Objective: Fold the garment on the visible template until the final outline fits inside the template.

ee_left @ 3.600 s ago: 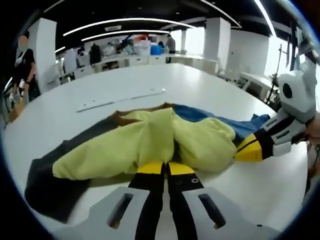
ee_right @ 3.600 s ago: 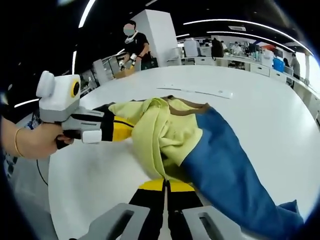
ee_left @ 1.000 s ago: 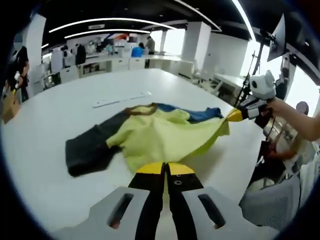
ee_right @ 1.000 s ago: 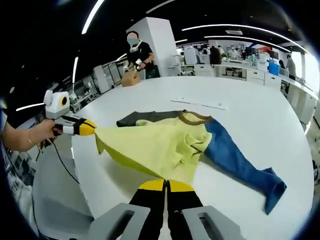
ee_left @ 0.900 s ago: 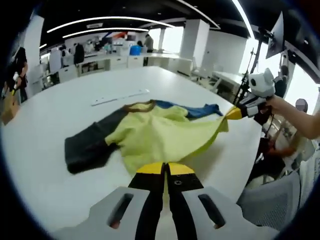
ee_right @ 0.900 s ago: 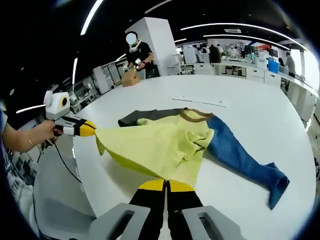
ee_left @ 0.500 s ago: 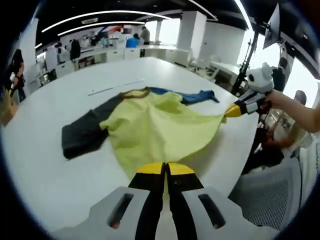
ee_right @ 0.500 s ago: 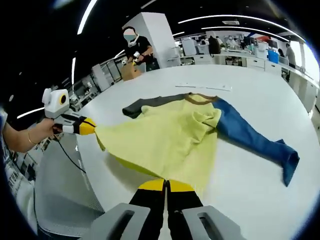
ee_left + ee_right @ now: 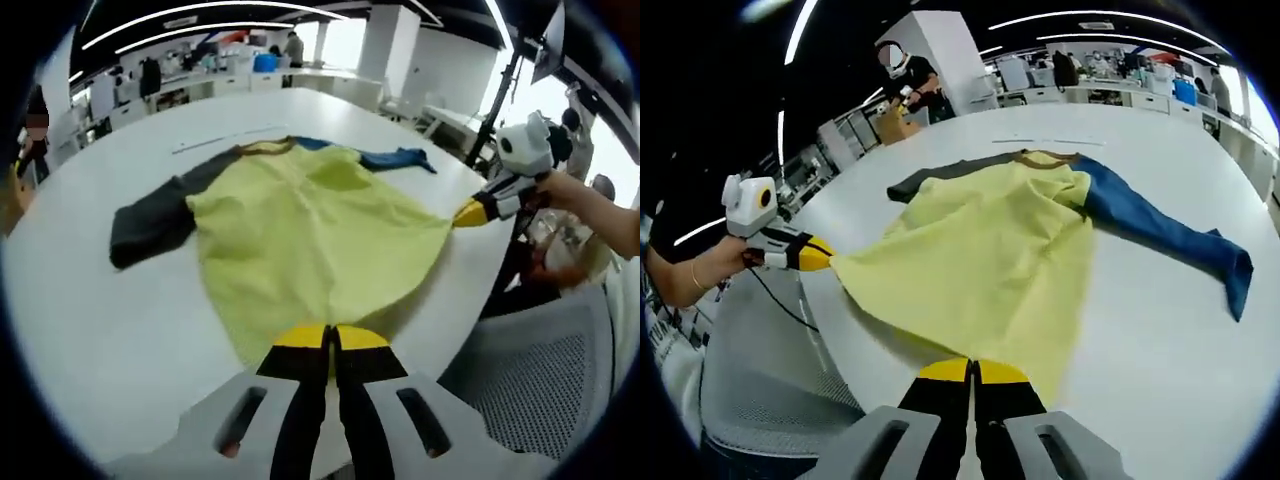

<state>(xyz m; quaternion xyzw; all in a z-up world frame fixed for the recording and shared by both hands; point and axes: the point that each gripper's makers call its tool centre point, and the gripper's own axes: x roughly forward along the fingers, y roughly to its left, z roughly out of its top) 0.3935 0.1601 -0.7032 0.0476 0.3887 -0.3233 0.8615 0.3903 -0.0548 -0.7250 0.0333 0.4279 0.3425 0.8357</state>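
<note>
Left gripper view: both grippers (image 9: 329,340) (image 9: 971,371) pinch the shirt (image 9: 300,225) hem, now pulled flat (ready for folding).

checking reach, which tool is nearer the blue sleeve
Right. The right tool holds the hem corner on the blue sleeve side. The left tool holds the opposite hem corner, on the dark sleeve side.
</note>
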